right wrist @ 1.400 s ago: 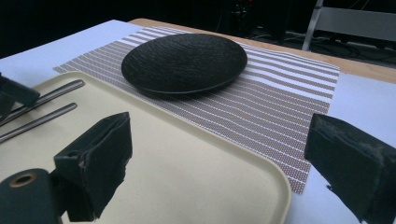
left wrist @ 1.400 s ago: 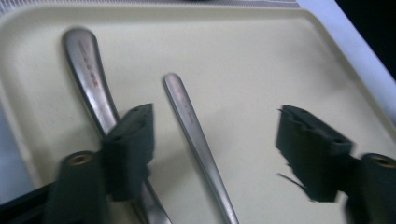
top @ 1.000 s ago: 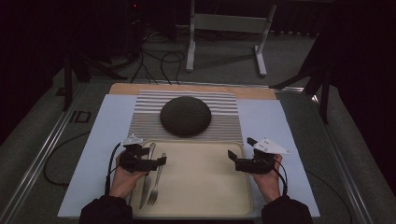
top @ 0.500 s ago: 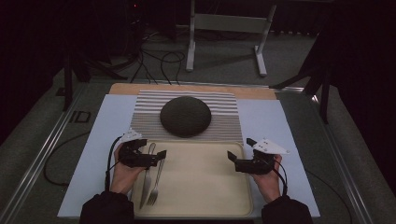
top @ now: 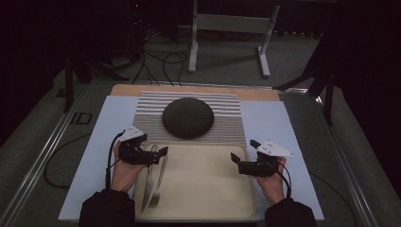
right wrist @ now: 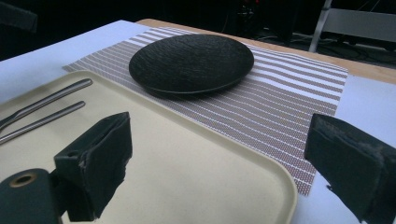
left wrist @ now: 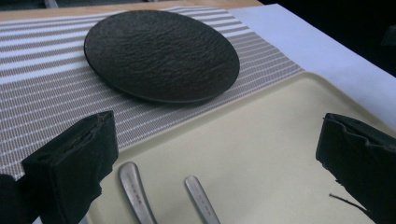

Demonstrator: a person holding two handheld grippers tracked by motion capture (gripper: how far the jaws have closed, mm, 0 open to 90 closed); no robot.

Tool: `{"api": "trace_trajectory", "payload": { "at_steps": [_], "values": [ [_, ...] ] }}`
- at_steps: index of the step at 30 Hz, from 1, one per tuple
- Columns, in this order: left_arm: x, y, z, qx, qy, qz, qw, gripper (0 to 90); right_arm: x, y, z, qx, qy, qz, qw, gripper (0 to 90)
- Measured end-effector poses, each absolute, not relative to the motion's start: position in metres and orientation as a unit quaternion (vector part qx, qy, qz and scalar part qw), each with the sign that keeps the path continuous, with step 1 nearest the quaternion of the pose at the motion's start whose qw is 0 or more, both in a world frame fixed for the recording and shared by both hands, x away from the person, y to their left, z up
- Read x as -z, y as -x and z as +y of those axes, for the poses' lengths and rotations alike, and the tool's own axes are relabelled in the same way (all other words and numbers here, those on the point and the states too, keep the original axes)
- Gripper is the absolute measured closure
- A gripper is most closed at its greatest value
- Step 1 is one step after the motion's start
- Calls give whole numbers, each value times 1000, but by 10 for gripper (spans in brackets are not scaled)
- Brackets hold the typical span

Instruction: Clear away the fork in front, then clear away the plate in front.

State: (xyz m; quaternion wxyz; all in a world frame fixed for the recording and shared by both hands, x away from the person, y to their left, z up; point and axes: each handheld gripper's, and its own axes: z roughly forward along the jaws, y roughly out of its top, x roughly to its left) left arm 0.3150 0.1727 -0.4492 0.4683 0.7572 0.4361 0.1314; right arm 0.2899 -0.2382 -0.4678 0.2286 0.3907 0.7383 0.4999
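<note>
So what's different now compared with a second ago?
The left gripper has lifted a little off the cutlery, its jaws just opening wide, with nothing between them. The knife and fork lie on the tray as before. The right gripper, open and empty, the dark plate and striped mat stayed put.

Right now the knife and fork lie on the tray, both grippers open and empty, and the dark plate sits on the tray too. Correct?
Not quite: the dark plate sits on the striped placemat beyond the tray, as the high view shows. The knife and fork do lie on the tray, and both grippers are open and empty.
</note>
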Motion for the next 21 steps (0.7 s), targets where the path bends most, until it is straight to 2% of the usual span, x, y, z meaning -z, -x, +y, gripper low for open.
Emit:
{"api": "trace_trajectory", "payload": {
  "at_steps": [21],
  "values": [
    [431,-329,172,-158,-748,429,481,0,467,-290,-241,-502,-393,736,229,77]
  ]
}}
